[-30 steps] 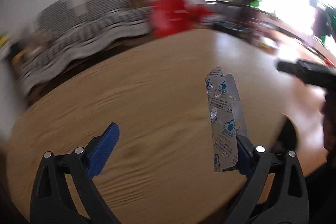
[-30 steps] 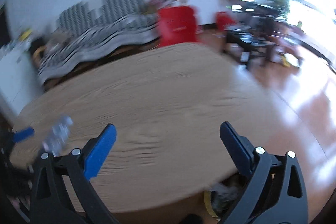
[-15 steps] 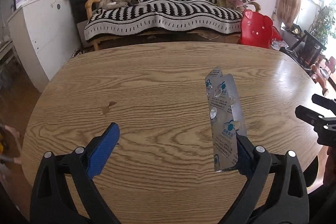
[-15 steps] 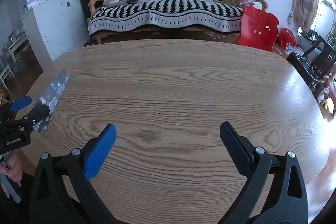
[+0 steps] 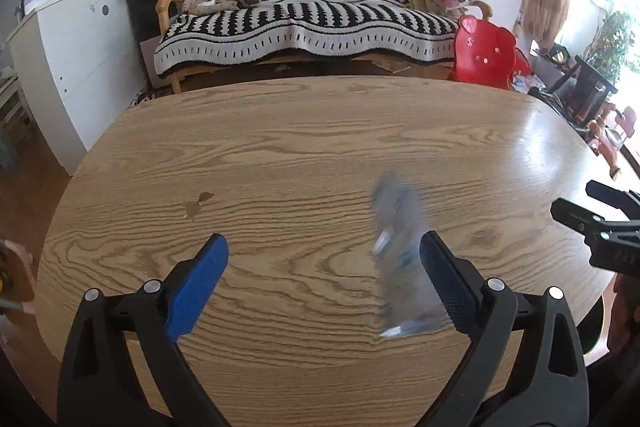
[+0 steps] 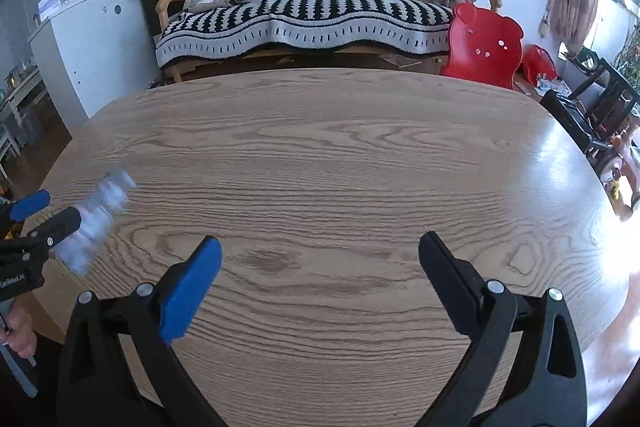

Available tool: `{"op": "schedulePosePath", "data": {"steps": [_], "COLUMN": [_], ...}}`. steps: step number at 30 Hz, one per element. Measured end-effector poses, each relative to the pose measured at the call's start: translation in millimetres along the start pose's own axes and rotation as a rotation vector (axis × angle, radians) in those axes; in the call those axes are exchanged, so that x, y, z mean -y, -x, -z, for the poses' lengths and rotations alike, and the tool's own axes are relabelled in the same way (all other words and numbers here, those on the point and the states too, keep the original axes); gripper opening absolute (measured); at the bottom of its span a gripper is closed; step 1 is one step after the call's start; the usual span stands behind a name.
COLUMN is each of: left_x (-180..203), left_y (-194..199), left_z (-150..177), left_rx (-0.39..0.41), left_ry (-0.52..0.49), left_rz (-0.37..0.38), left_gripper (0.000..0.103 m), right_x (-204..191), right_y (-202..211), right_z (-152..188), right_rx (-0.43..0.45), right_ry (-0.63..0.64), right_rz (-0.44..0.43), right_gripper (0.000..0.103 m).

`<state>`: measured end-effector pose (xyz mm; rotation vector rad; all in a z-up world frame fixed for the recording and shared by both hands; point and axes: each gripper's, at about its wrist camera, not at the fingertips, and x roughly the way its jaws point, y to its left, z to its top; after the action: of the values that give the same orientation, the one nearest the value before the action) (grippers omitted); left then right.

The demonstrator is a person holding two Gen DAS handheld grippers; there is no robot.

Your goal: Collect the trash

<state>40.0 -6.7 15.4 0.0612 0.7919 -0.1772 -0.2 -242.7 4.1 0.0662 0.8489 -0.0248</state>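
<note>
**Blurred pill pack beside the left gripper over a bare oak worktop**

Left wrist view: The left gripper [image 5: 322,283] stood with its fingers spread wide above the wooden worktop [image 5: 312,155]. The foil pill pack [image 5: 402,259] showed only as a smeared silver and blue streak just inside the right-hand finger; the blur hid whether it touched that finger or hung free, and none of its printing could be read. A small pale stain [image 5: 199,203] marked the wood to the left of centre. At the right edge the right gripper [image 5: 600,223] entered as black arms, cut off by the frame. Beyond the worktop stood a sofa under a black-and-white striped blanket [image 5: 312,15] and a red bear-shaped chair [image 5: 486,53].

Right wrist view: The right gripper [image 6: 320,277] was likewise spread wide and held nothing, with bare wood between its fingers. At the far left the left gripper [image 6: 38,217] appeared, the pill pack [image 6: 96,219] a white blur at its tip. White lettering on that gripper's black body was cropped and too small to read. A hand [image 6: 18,335] below it was partly cut off.
</note>
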Motion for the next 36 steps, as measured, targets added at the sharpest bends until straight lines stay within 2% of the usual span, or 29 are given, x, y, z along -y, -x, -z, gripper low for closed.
{"op": "schedulePosePath", "data": {"steps": [18, 36], "left_x": [5, 22], "left_y": [1, -9], "left_z": [-1, 2], "left_rx": [0.006, -0.025], "left_ry": [0.006, -0.036], "left_rz": [0.005, 0.007], "left_gripper": [0.094, 0.094], "right_x": [7, 10], "right_y": [5, 6], "right_z": [6, 5], "right_rx": [0.002, 0.001], "right_ry": [-0.016, -0.016], "right_rz": [0.003, 0.007], "right_gripper": [0.095, 0.095]}}
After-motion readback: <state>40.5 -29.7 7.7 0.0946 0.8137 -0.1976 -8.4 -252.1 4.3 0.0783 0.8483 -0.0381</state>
